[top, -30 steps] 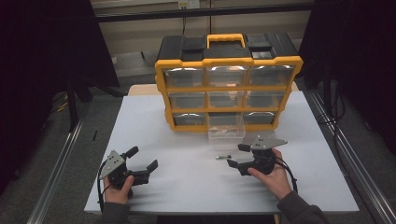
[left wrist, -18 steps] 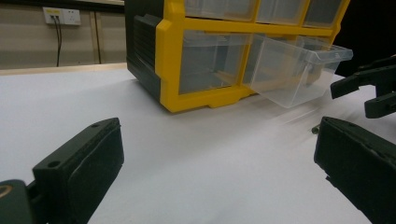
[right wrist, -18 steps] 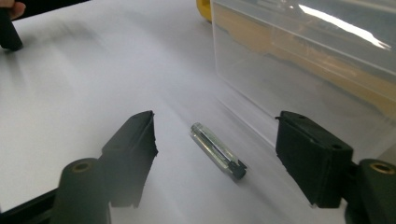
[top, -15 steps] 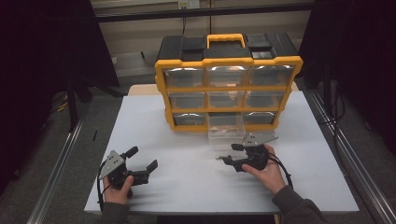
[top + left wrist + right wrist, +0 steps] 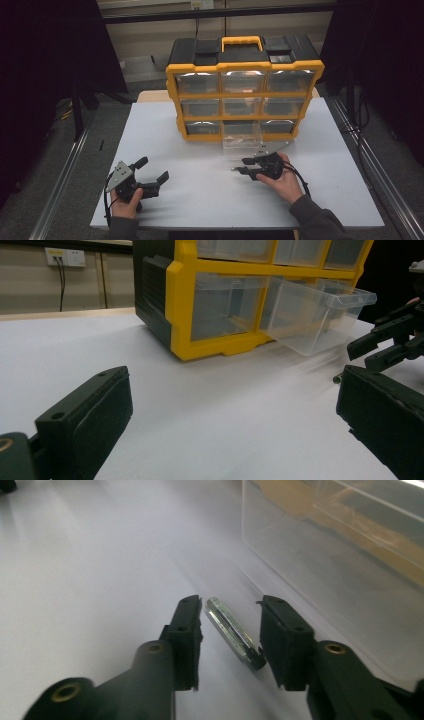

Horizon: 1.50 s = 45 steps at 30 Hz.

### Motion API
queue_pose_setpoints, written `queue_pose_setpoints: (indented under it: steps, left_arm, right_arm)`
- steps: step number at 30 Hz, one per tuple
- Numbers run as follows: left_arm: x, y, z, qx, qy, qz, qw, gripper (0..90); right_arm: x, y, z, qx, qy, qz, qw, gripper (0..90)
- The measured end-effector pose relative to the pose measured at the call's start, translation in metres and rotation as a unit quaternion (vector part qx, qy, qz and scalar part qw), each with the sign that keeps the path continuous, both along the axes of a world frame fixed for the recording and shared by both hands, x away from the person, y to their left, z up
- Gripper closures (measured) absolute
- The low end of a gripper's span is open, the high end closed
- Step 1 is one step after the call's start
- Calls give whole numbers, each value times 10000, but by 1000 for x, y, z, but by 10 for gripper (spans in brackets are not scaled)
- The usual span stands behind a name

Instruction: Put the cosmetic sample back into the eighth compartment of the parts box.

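Risk: right gripper (image 5: 227,642), jaws just closing but not yet pinching the slanted metal pin (image 5: 234,632) on counter (image 5: 200,195), could flick it away; left gripper (image 5: 150,175) spread, idle.

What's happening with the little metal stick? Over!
Right gripper closing around small metal cylinder, not yet clamped. Left gripper open, idle. Pulled-out clear drawer close beside.

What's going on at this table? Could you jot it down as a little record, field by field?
Setting: white table with a yellow drawer organizer
Open drawer: clear drawer, bottom row, pulled out
Small part: shiny metal pin lying on the table
Right gripper: jaws astride the pin, just been closing, pads not yet pressing on it
Left gripper: open, holding nothing, low over the table
Likely next: grip the pin
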<state>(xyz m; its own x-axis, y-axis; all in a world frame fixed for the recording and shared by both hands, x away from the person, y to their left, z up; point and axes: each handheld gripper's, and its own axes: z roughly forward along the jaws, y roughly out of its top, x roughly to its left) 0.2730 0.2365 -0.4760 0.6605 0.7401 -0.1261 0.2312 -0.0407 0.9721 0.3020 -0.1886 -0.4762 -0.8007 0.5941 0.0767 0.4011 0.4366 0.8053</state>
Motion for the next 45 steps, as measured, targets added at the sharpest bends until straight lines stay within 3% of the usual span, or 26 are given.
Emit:
queue_pose_setpoints:
  steps: [5, 15, 21, 25, 29, 40, 42, 45]
  left_arm:
    - [0, 0, 0, 20, -4, -17, 10000, 16]
    - [1, -1, -1, 14, 15, -58, 10000, 16]
    - [1, -1, -1, 9, 46, -71, 10000, 16]
    - [1, -2, -1, 17, 65, -37, 10000, 16]
    - [1, -1, -1, 68, 50, -66, 9999, 16]
    - [1, 0, 0, 24, 11, -65, 10000, 16]
    - [1, -2, -1, -77, 19, -39, 10000, 16]
    - [1, -1, 0, -9, 12, -55, 10000, 16]
  right_arm:
    - [5, 5, -3, -164, -2, 66, 9998, 659]
    - [11, 5, -8, -170, 126, 84, 9997, 672]
    - [14, 14, -6, -476, 103, 213, 9986, 679]
    - [15, 16, -9, -568, 190, 312, 9977, 761]
    - [15, 16, -9, -525, 222, 351, 9978, 813]
    - [15, 13, -8, -421, 447, 356, 9975, 814]
    - [14, 13, -7, -420, 520, 351, 9971, 815]
    - [14, 12, -6, -440, 563, 338, 9969, 815]
